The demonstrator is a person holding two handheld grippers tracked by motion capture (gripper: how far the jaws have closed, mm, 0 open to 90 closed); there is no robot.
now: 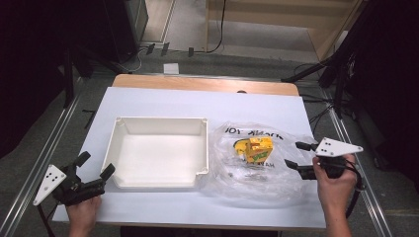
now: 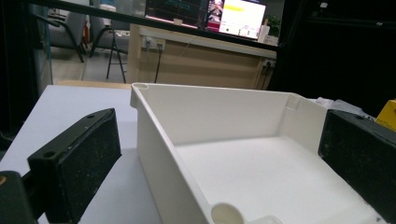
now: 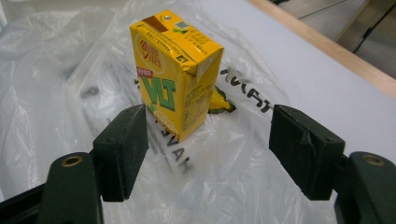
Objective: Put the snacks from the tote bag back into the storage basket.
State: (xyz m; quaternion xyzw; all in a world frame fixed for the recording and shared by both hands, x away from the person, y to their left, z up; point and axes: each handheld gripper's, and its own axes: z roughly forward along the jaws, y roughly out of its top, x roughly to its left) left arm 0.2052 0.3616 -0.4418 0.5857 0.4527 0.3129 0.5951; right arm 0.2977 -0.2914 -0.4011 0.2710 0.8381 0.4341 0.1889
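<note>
Currently your right gripper (image 3: 208, 154) stands released, its jaws apart just short of the yellow cardboard drink carton (image 3: 175, 70), which stands on the crumpled clear plastic bag (image 1: 257, 163) beside the empty white plastic tray (image 1: 155, 153). Your left gripper (image 1: 94, 173) is also released, near the tray's corner. Closing too low may pinch loose film and drag or topple the carton.

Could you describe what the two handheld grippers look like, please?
Both are black, two-jawed tools. The left gripper and right gripper each carry a pale grey three-cornered plate with small dark dots on top. Their jaws end in flat, rectangular black pads with a slightly speckled surface, fixed to arms with brass-coloured rivets. A black cable trails from each. The person's forearms are bare, with no sleeves in view.
</note>
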